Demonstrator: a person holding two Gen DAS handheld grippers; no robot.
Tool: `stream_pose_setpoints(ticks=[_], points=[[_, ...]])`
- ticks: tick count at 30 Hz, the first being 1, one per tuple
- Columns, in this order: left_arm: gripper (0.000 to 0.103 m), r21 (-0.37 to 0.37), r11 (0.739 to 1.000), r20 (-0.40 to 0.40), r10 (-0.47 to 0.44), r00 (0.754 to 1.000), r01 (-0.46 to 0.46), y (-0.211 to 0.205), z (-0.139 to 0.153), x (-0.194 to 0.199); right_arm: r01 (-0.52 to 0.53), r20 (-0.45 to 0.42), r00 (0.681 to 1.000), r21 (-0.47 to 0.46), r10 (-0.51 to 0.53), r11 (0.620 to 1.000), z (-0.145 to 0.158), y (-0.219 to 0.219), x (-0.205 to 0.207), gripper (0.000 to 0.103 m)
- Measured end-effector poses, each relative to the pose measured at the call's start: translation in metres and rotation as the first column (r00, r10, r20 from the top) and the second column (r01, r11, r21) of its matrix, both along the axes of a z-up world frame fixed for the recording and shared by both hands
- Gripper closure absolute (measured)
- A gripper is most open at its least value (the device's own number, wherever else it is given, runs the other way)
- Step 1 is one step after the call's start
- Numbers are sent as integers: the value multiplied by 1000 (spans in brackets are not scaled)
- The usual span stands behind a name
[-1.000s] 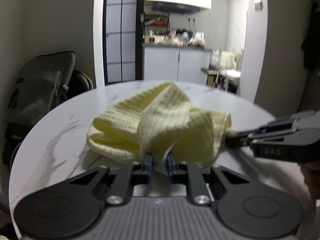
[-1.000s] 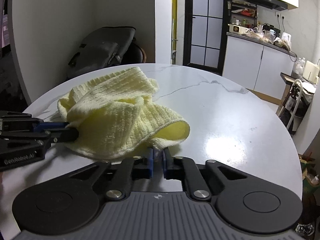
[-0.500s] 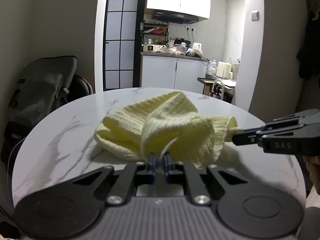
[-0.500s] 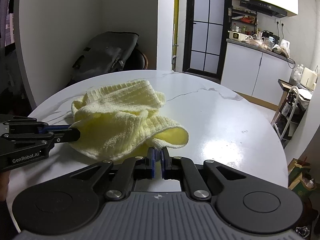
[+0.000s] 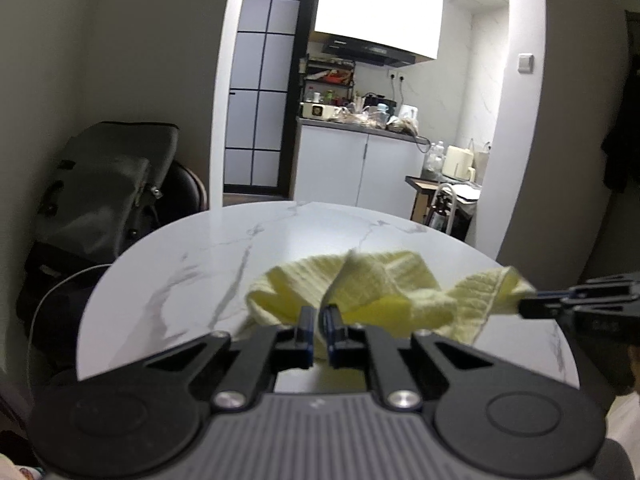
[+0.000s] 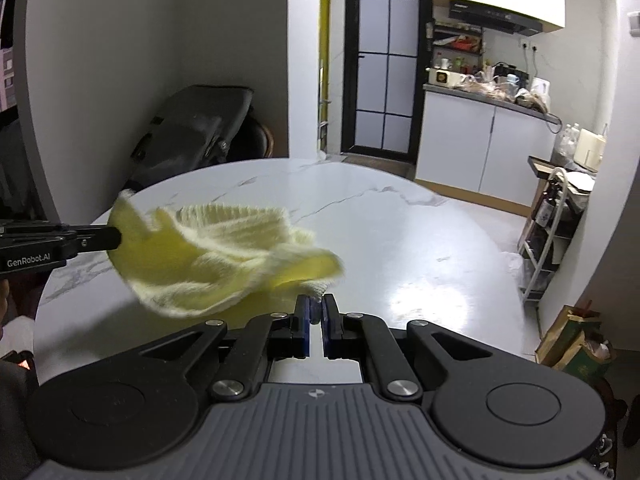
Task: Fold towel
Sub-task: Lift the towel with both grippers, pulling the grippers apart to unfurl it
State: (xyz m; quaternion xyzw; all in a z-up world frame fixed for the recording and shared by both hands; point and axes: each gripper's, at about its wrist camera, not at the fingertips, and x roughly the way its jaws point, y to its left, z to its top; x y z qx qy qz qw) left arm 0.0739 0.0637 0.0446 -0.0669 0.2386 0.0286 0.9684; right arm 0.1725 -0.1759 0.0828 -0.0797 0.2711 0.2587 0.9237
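Note:
A pale yellow ribbed towel (image 5: 372, 284) hangs bunched above the round white marble table (image 5: 208, 276), lifted off it. My left gripper (image 5: 314, 322) is shut on one edge of the towel. It also shows at the left of the right wrist view (image 6: 116, 238), pinching a corner. My right gripper (image 6: 316, 312) is shut on another edge of the towel (image 6: 216, 256). It shows at the right of the left wrist view (image 5: 522, 307), holding a corner. The towel sags and is blurred between the two grippers.
A dark bag (image 5: 104, 192) rests on a chair beyond the table's left side. A kitchen counter (image 5: 360, 160) with white cabinets stands behind. A small rack with bottles (image 6: 552, 224) and paper bags (image 6: 576, 340) stand on the floor at the right.
Both grippers have risen and drawn back with the towel. The towel has left the table and spread wider between them.

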Motion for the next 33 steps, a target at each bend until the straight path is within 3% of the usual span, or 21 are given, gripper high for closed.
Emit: stream_pose_setpoints(ticks=[6,11,13,18,22,29,33], points=[[96,22,1000,0,19,1000,-19,8,11,4,0,7,1000,12,0,1000,7,-7,4,97],[91,55,998,-64,-7,998,10,6,-12,2,-9,-14,1000,0,9,1000,-6,-6,3,97],[79,66,997,-79,-33,996,39,2,-21,-2,-3,-27,1000,-2,3,1000,-11,-8,4,97],[59,118,990,-130,-57,990,72,-9,-37,1,4,-42,999,-12,-4,1000,-17,-8,5,97],[40,178,980,-123,-61,991,83,-20,-40,3,2,-40,999,-14,-3,1000,-20,-8,6,96],[43,229,970,-140,-52,989,83,-28,-46,7,3,-52,999,-27,-5,1000,-27,-8,6,95],[72,191,979,-160,-45,986,76,-22,-50,13,12,-56,998,-43,-15,999,-32,-9,6,94]])
